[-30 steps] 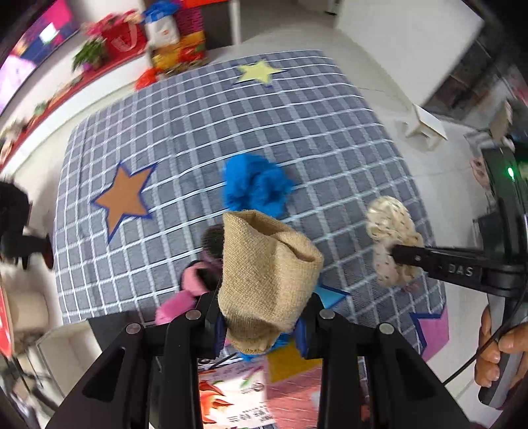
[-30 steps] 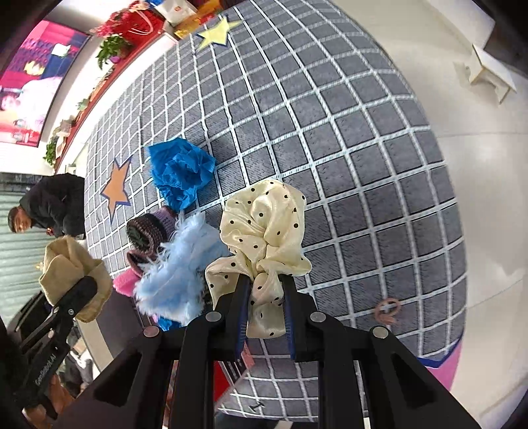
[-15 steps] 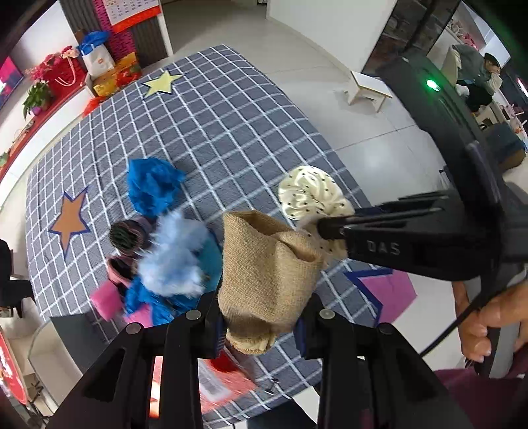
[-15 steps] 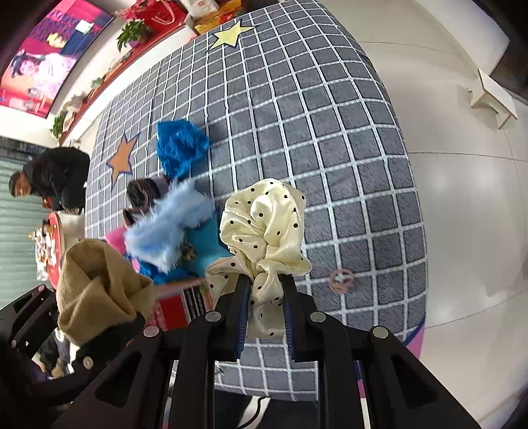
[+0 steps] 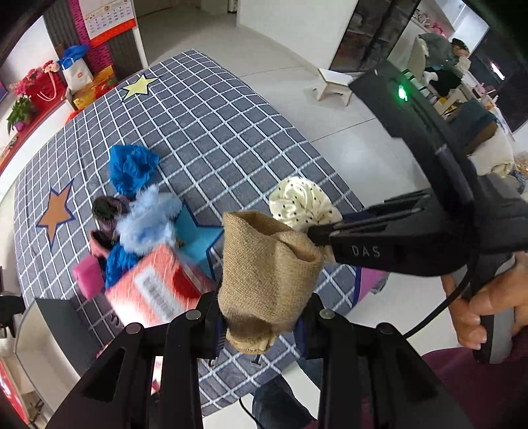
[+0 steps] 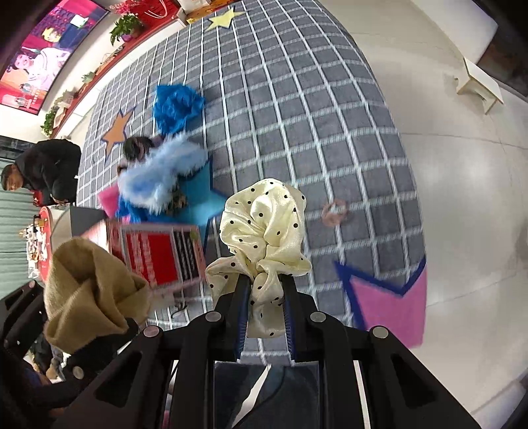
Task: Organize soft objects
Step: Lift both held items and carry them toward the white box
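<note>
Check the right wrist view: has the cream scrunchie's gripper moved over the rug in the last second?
Yes. The right gripper, shut on the cream scrunchie, travelled toward the rug's near edge, where a pink star shows.

Red box (image 5: 155, 290) print: motion-blurred

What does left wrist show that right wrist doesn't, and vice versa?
Only left wrist: the hand holding the right claw from the side, and a calendar on the far wall.

Only right wrist: a small pink ring lying on the grid rug, and a bystander in black at the left edge.

Both: the burlap pouch clamped in the left claw, the polka-dot scrunchie clamped in the right claw, the fluffy light-blue item, the crumpled blue cloth and the red box.
</note>
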`<state>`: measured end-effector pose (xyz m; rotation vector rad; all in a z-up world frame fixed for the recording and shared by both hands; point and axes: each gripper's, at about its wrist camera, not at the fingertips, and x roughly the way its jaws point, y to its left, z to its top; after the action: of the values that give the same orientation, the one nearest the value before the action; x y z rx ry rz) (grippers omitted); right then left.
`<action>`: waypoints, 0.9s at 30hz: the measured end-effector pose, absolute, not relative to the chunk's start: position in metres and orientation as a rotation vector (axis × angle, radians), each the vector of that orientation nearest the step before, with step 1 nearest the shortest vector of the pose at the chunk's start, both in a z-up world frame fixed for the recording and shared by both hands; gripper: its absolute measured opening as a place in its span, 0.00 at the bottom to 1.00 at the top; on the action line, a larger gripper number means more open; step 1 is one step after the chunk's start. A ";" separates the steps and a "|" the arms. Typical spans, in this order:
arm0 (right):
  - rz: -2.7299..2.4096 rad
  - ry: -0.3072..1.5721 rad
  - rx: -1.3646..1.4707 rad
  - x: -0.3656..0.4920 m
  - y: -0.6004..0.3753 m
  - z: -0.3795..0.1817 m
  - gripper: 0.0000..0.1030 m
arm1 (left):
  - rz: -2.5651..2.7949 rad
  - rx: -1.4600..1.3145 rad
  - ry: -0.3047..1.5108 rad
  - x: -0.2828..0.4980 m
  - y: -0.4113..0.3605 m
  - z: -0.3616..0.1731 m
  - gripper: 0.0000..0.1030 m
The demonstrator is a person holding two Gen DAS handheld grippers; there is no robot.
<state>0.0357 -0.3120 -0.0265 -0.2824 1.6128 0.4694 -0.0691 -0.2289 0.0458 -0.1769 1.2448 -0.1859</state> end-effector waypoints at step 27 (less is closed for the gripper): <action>0.725 1.480 -0.460 -0.125 -0.187 0.023 0.20 | 0.268 -0.475 1.145 -0.238 -0.062 0.055 0.34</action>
<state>-0.1245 -0.1872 0.0231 -0.4599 1.4803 0.7253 -0.2378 -0.0623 0.0550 -0.4745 1.1448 0.2677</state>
